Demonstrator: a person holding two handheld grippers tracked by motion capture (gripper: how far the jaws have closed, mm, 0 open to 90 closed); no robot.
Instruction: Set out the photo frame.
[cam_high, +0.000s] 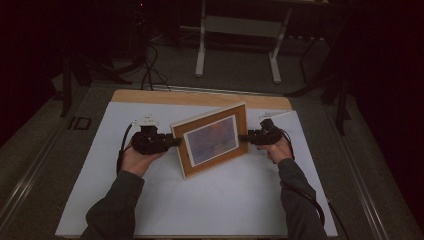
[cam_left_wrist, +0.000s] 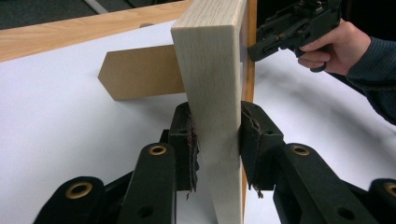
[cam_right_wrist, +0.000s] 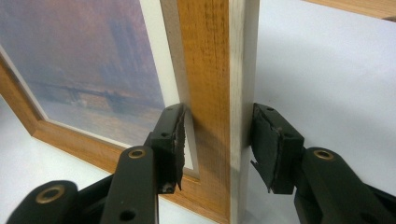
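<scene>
A wooden picture frame (cam_high: 212, 140) with a hazy blue-violet print stands upright and slightly slanted on the white sheet (cam_high: 200, 205). My left gripper (cam_high: 175, 141) holds its left side. In the left gripper view, the pads (cam_left_wrist: 187, 144) press on both faces of the pale frame edge (cam_left_wrist: 212, 70). A brown easel back (cam_left_wrist: 140, 72) sticks out behind it. My right gripper (cam_high: 245, 136) is at the frame's right side. In the right gripper view my right gripper (cam_right_wrist: 217, 140) has its jaws clamped across the frame's rail (cam_right_wrist: 210, 70), one pad on the front, one behind. The right gripper (cam_left_wrist: 289, 28) also shows in the left gripper view.
The white sheet lies on a wooden board whose far edge (cam_high: 200, 97) shows beyond it. A white table stand (cam_high: 200, 50) and cables (cam_high: 150, 70) are on the dark floor behind. A metal rail (cam_high: 30, 165) runs along the left.
</scene>
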